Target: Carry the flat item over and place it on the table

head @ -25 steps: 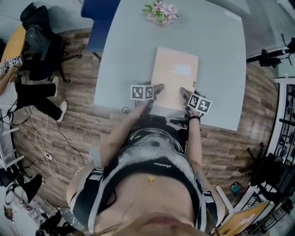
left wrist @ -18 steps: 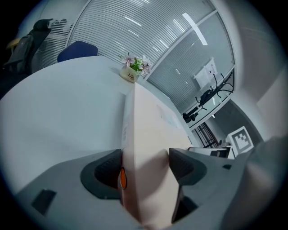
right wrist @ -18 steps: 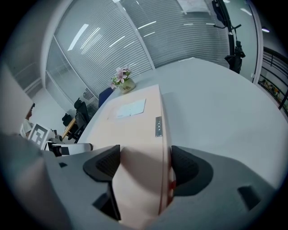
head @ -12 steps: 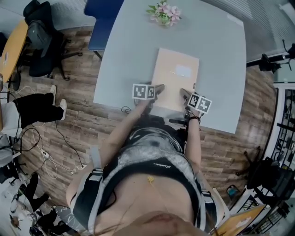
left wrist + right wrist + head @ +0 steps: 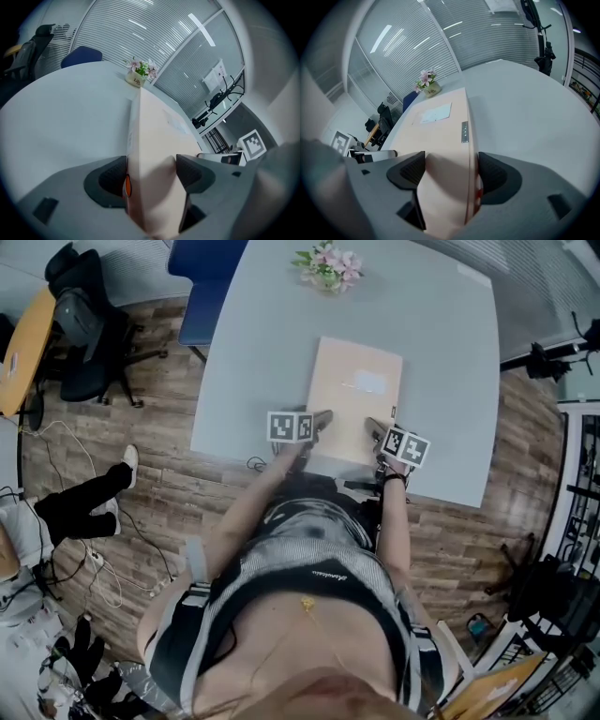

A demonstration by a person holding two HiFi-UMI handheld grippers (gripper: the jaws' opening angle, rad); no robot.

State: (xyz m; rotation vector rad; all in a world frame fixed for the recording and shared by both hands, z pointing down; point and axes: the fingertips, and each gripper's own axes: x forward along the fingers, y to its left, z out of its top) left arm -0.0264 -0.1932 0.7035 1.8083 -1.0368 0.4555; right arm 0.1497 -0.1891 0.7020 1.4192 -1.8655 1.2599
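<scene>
Flat box (image 5: 356, 390) — near corners clamped in left tongs (image 5: 323, 417) and right tongs (image 5: 373, 426).

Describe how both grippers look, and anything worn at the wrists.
The left gripper and right gripper have grey moulded bodies. Their jaws are lined with dark ribbed pads, and each carries a cube of black-and-white square markers. A dark band circles the right wrist.

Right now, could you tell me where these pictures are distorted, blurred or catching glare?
Head view: wide-angle bend curves the table edges, otherwise sharp. Left gripper view: fisheye with black corners; the flat box blurs close in, inside the left hand-held gripper; light streaks glare on the blinds. Right gripper view: same fisheye; the flat box goes soft inside the right hand-held gripper; similar streaks.
</scene>
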